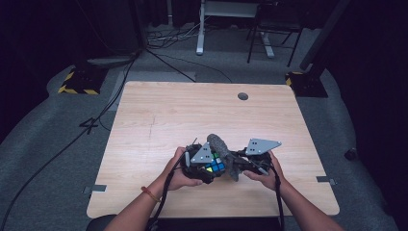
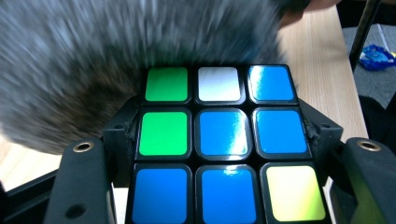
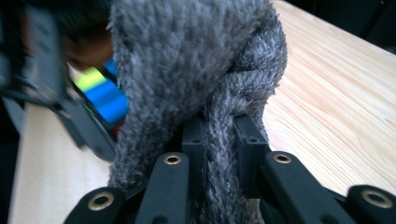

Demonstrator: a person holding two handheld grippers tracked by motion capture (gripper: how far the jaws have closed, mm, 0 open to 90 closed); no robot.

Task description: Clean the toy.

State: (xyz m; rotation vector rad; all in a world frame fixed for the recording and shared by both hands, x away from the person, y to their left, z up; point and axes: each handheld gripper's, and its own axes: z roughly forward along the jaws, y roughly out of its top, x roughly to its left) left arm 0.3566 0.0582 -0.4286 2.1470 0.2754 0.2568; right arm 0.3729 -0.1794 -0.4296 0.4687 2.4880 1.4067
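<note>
Glossy plastic puzzle cube [image 2: 224, 140], fuzzy grey cloth [image 3: 187, 70], probably microfibre, matt pale wood-grain table [image 1: 192, 110]

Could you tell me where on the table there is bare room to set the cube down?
The table is bare from the cable hole at the far edge down to the hands, and along both side edges. It is crowded only near the front edge, where cube, grey cloth and both claws meet.

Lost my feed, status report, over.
Left gripper shut on cube. Right gripper shut on grey cloth, cloth against the cube. Table otherwise bare, nothing in the way.
</note>
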